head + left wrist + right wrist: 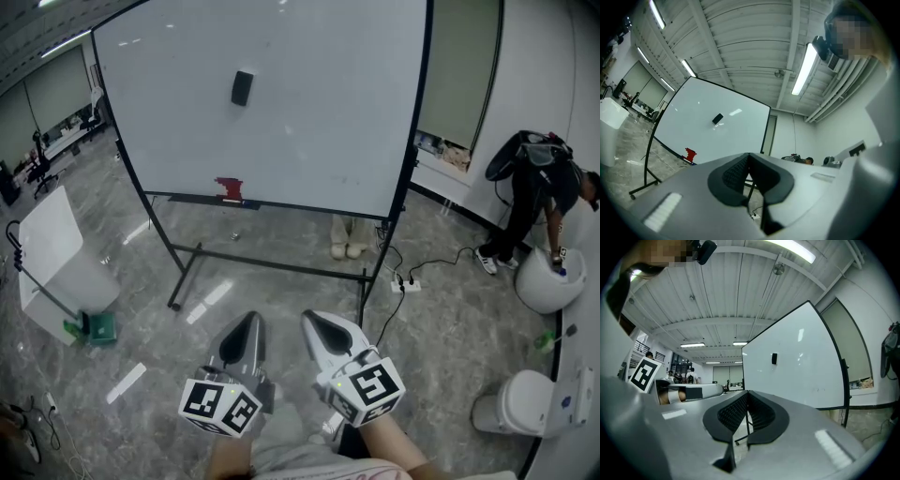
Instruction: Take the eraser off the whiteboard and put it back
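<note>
The left gripper (242,330) and the right gripper (323,330) sit side by side low over the grey floor (281,295). Both have their jaws pressed together with nothing between them (2 empty tools). Well beyond stands the whiteboard (319,112), with the black eraser (242,87) stuck to its upper middle.

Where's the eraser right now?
Head view: the eraser sits on the whiteboard, upper left of centre, above the red item at the board's bottom edge.
</note>
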